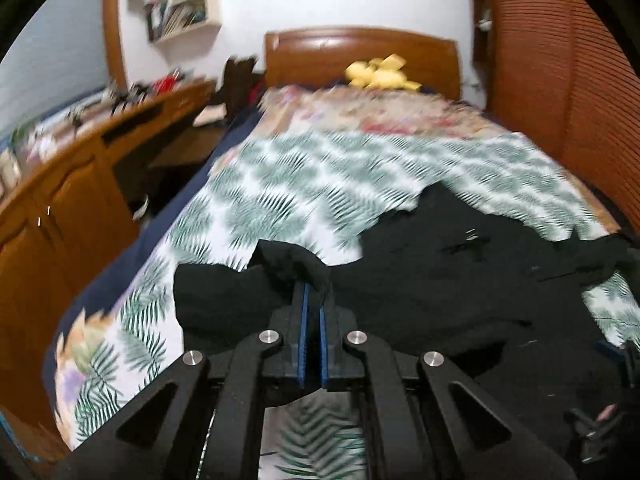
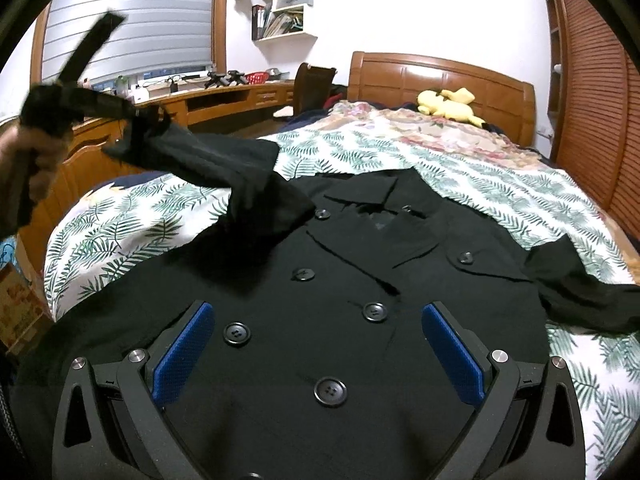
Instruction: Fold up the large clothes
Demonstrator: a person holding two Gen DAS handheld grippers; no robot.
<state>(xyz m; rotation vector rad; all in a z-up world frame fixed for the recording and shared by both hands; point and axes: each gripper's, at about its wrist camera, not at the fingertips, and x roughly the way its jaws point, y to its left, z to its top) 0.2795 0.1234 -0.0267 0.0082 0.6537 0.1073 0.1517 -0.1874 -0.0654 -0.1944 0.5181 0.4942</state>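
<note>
While the black coat [image 2: 340, 280] lies flat on the bed [image 2: 500, 184] with its buttons up, the left gripper [image 1: 314, 300] is pinched tight on the end of one sleeve [image 2: 208, 156] — lifting it up off the leaf-print cover [image 1: 280, 184]. The right gripper [image 2: 318, 356] hangs over the coat's front, its blue pads [image 2: 452, 356] spread wide — it holds nothing. A yellow plush toy [image 2: 448, 106] sits by the headboard.

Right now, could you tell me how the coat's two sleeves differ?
The left sleeve is lifted off the bed, pinched at its cuff by the left tongs; the right sleeve lies crumpled on the quilt, ungripped. The right tongs hover open. Both sleeves are black.
</note>
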